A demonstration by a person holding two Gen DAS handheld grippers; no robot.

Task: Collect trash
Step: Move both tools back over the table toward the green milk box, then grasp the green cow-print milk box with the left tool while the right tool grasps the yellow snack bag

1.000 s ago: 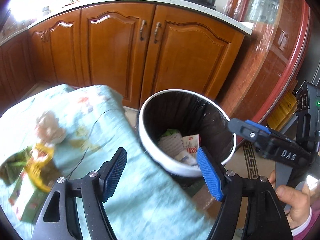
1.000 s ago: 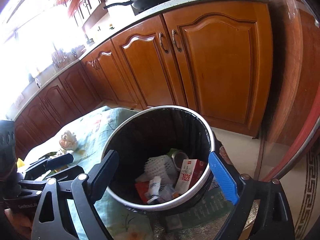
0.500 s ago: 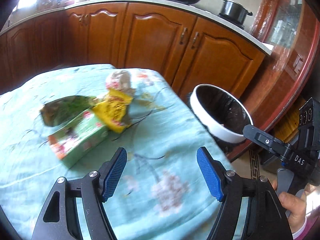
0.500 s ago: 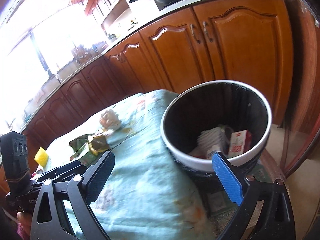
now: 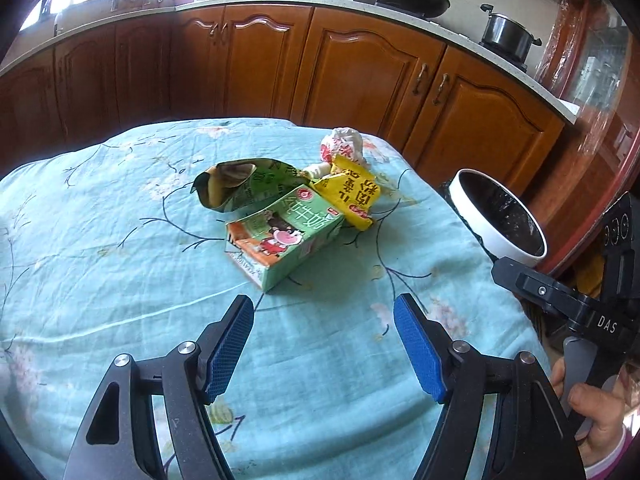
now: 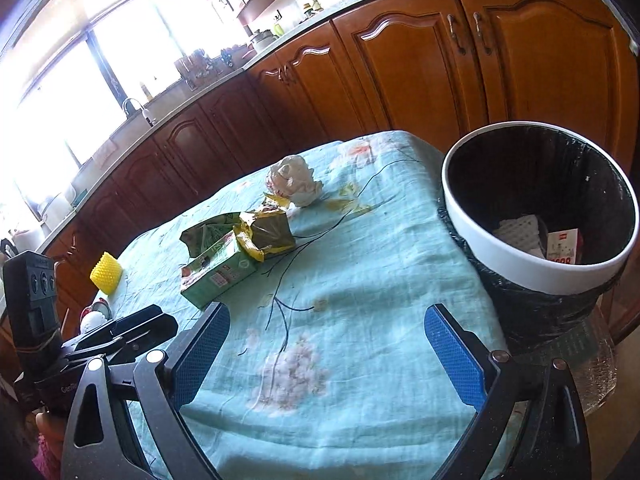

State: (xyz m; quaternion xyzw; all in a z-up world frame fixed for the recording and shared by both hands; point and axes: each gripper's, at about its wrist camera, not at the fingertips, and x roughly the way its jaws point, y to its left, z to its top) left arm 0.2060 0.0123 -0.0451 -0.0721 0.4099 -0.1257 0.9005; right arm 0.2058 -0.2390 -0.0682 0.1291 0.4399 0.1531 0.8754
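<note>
1. While both grippers were empty, the step looked like reaching for another piece of trash: the left gripper (image 5: 323, 344) hung wide apart just short of the green carton (image 5: 285, 234), the right gripper (image 6: 326, 354) equally wide, nearer the bin (image 6: 520, 268)
2. Beyond the carton lay a yellow wrapper (image 5: 352, 192), a green bag (image 5: 244, 188) and a crumpled wad (image 5: 342, 146); the next move likely needed the jaws straddling the carton
3. Beside the table (image 6: 360, 280), the bin held paper scraps and a red-printed box (image 6: 563, 246)
</note>
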